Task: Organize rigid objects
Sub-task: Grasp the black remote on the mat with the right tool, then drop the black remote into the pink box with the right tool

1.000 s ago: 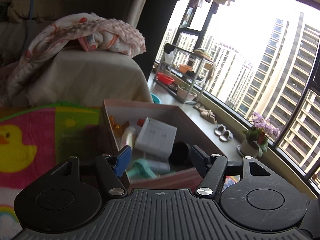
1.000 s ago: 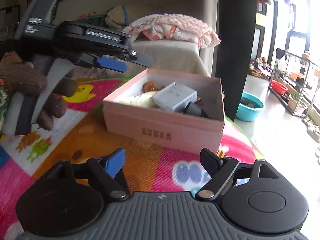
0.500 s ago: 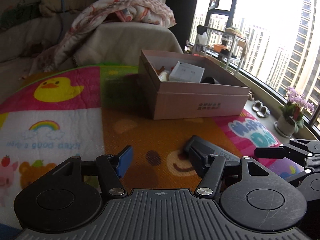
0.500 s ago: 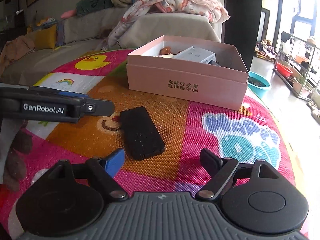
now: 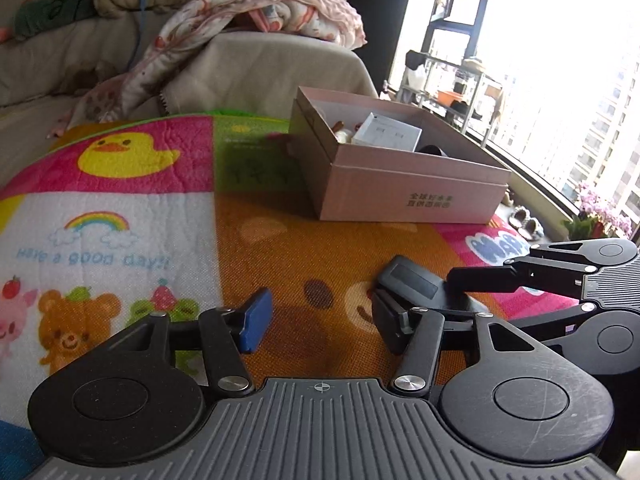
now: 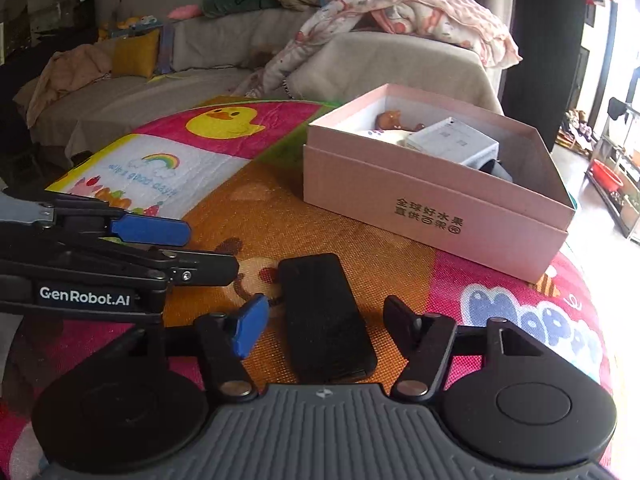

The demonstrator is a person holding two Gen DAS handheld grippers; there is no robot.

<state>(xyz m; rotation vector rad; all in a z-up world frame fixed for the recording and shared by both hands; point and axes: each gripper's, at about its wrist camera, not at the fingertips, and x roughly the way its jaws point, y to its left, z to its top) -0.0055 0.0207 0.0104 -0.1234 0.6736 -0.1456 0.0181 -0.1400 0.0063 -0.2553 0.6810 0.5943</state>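
Note:
A flat black slab (image 6: 324, 312) (image 5: 416, 286) lies on the orange patch of the play mat. My right gripper (image 6: 324, 328) straddles it. Its jaws are closing, with a gap still showing between each pad and the slab. In the left wrist view one of its fingers (image 5: 500, 276) reaches over the slab from the right. My left gripper (image 5: 320, 320) (image 6: 200, 250) hovers low just left of the slab, jaws closing on nothing. Behind stands an open pink box (image 5: 400, 196) (image 6: 440, 208) holding a white carton (image 5: 388, 134) (image 6: 452, 142), a brown toy (image 6: 394, 120) and a dark item (image 5: 434, 151).
The colourful play mat (image 5: 120, 216) covers the surface and drops off at the right. A sofa with a pink blanket (image 6: 420, 12) stands behind it. A metal rack (image 5: 460, 80) and a flower pot (image 5: 596, 220) stand by the window at the right.
The left gripper has drawn back from over the box and sunk to the mat beside the slab. The right gripper has moved forward so that the slab lies between its fingers, and its jaws have narrowed.

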